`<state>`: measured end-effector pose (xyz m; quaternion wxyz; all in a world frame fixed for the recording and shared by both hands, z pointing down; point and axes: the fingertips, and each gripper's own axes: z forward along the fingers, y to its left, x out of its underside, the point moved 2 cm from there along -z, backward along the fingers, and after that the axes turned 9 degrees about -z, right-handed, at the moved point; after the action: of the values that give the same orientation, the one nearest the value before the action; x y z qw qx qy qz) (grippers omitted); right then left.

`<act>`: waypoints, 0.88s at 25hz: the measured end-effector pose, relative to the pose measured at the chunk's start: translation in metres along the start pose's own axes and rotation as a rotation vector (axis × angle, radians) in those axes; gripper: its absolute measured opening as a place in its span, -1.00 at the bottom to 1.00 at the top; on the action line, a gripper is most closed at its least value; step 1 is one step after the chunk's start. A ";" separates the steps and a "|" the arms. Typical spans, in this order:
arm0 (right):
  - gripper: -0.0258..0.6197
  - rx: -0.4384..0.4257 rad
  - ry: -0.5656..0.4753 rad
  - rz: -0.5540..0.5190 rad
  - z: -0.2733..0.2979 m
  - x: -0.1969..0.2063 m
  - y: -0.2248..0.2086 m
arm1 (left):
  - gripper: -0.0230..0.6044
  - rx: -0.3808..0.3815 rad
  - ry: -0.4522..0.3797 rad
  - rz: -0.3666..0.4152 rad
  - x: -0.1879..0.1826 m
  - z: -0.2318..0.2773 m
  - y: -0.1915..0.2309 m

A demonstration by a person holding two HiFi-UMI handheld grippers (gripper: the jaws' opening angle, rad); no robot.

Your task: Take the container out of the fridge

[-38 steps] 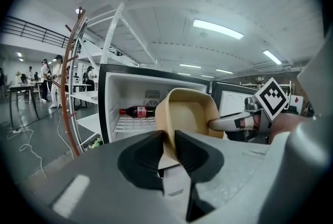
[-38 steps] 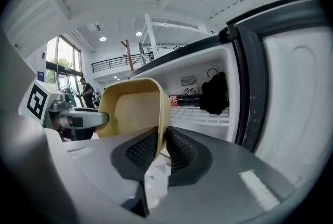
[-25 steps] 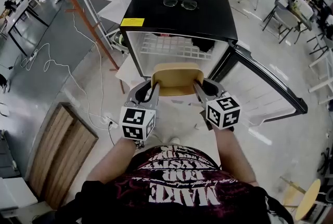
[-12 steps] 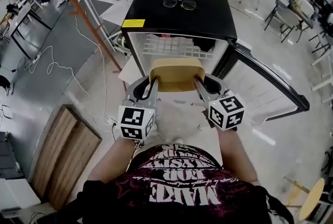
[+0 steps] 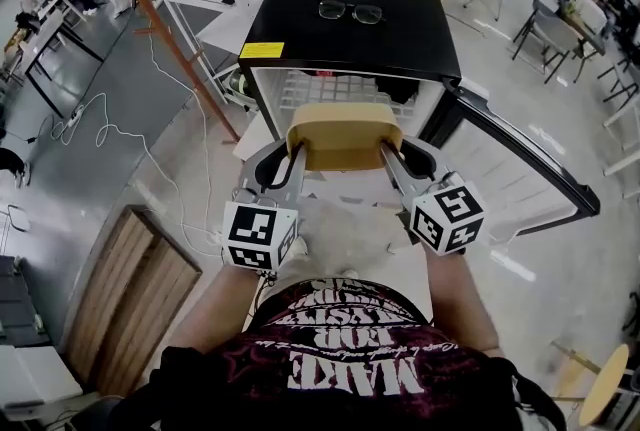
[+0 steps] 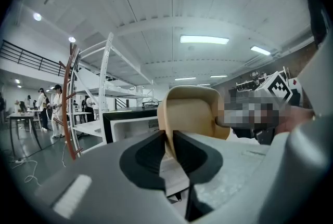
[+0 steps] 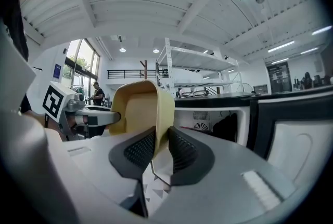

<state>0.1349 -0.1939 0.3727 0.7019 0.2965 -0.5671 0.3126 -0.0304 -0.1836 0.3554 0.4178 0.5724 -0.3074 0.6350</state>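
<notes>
A tan plastic container (image 5: 343, 136) hangs in front of the open mini fridge (image 5: 350, 29), held between both grippers. My left gripper (image 5: 295, 157) is shut on its left wall, which the left gripper view shows as the container (image 6: 191, 114) wall pinched between the dark pads. My right gripper (image 5: 387, 157) is shut on the right wall; in the right gripper view the container (image 7: 143, 111) rim sits between the ribbed pads. The container is outside the fridge opening, just below its front edge.
The fridge door (image 5: 515, 174) stands swung open to the right. A pair of glasses (image 5: 350, 11) lies on the black fridge top. A white wire shelf (image 5: 340, 89) shows inside. A wooden panel (image 5: 130, 304) lies on the floor at left, by a cable (image 5: 110, 134).
Both grippers have carried the container slightly up in the head view and spread a little apart from the body; the hold on it is unchanged.
</notes>
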 end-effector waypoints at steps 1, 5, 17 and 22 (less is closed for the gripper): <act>-0.62 0.000 -0.007 -0.002 0.000 -0.004 0.000 | -0.77 0.000 -0.006 0.000 -0.003 0.000 0.001; -0.62 0.000 -0.024 -0.008 0.004 -0.014 0.002 | -0.77 0.001 -0.026 0.000 -0.011 -0.001 0.007; -0.62 0.015 -0.018 -0.007 0.017 -0.018 -0.006 | -0.77 0.027 -0.028 -0.004 -0.018 0.013 0.018; -0.62 0.015 -0.009 -0.005 0.016 -0.015 -0.007 | -0.77 0.028 -0.023 -0.016 -0.014 0.014 0.016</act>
<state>0.1283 -0.2124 0.3601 0.6980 0.3047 -0.5671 0.3136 -0.0383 -0.2057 0.3450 0.4113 0.5880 -0.2986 0.6293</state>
